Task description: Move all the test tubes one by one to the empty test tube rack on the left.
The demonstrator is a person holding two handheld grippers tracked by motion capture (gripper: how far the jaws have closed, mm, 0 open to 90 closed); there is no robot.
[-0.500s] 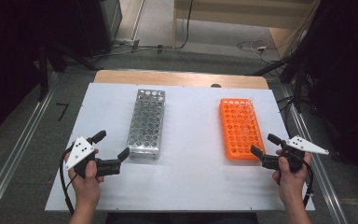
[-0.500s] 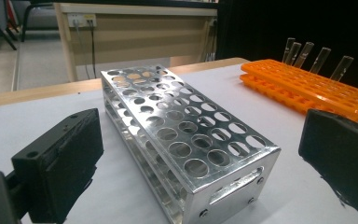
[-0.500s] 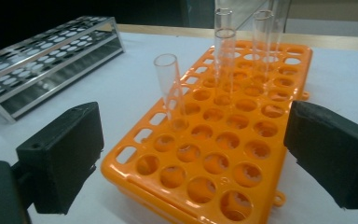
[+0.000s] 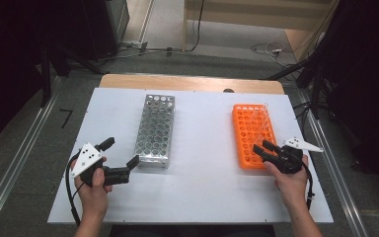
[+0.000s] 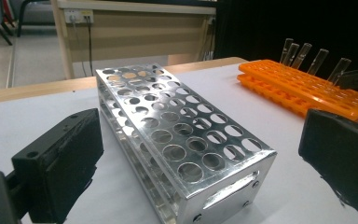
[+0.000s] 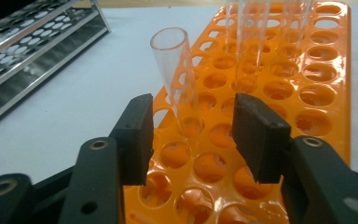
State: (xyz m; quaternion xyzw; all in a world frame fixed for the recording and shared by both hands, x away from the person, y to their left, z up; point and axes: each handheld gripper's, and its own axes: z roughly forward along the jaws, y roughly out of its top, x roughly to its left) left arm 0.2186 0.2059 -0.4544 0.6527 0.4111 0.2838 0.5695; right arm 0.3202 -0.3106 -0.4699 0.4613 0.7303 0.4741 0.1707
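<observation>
Right claw [image 6: 191,135] hangs part-open over the near end of the orange rack [image 4: 252,134], gripping nothing; a clear glass tube [image 6: 175,74] leans in a hole just beyond its pads.

Around it: more clear tubes stand farther back in the glossy orange plastic rack, a flat block pierced with round holes. Well apart to the left on the white desk [image 4: 202,187] sits the shiny metal rack [image 4: 154,129], boxy, with rows of round holes. Left claw [image 4: 121,157] rests beside its near corner, jaws spread wide, released. Since the earlier frame the right claw has moved in over the orange rack's end; the left has kept its place.
</observation>
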